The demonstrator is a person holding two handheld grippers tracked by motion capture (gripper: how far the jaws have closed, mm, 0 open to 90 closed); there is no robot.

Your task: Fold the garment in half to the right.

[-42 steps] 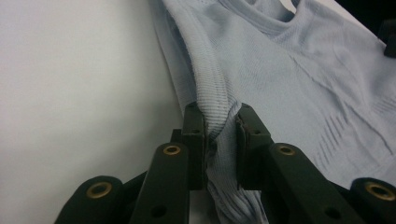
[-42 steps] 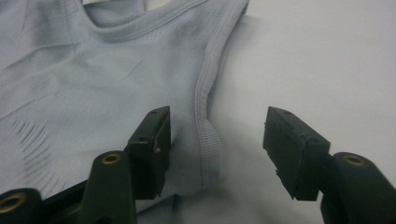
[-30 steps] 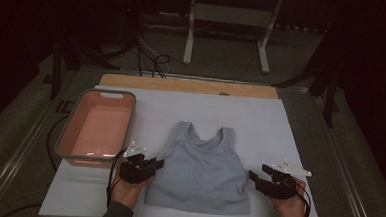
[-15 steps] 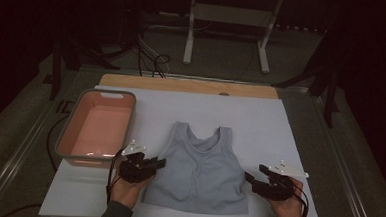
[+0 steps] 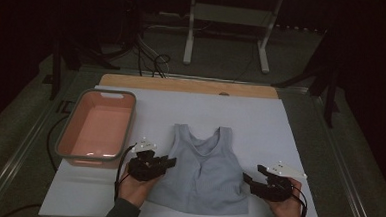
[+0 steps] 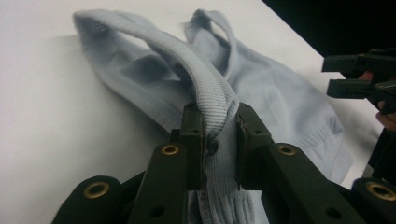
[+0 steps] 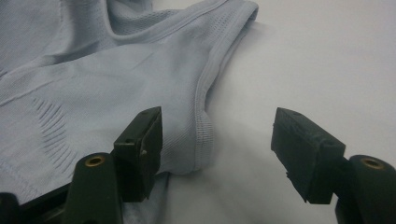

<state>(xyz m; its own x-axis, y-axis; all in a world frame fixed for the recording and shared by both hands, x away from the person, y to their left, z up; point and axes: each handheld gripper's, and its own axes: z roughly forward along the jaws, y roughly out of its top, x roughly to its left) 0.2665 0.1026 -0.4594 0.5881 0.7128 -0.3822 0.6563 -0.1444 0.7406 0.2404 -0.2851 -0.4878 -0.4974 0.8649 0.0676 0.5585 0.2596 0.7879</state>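
A light blue sleeveless top (image 5: 205, 174) lies flat on the white board, neck toward the far side. My left gripper (image 5: 170, 162) is at its left side edge, shut on a ribbed fold of the fabric (image 6: 219, 135), which it holds a little above the board; the top (image 6: 280, 98) trails away from the jaws. My right gripper (image 5: 251, 175) is at the lower right corner of the top (image 7: 116, 70). Its jaws (image 7: 217, 135) stand wide and have just been opening; the hemmed corner lies between them untouched. The right gripper (image 6: 345, 77) also shows far off in the left gripper view.
A pink tub with a grey rim (image 5: 64, 142) stands at the board's left, close to my left hand. The white board (image 5: 280, 128) covers the table; a wooden strip (image 5: 187, 85) runs along its far edge. A white stand (image 5: 225, 35) is behind the table.
My left gripper has risen slightly, lifting the top's left edge with it. The right gripper's jaws have spread wider while that hand stayed in place.
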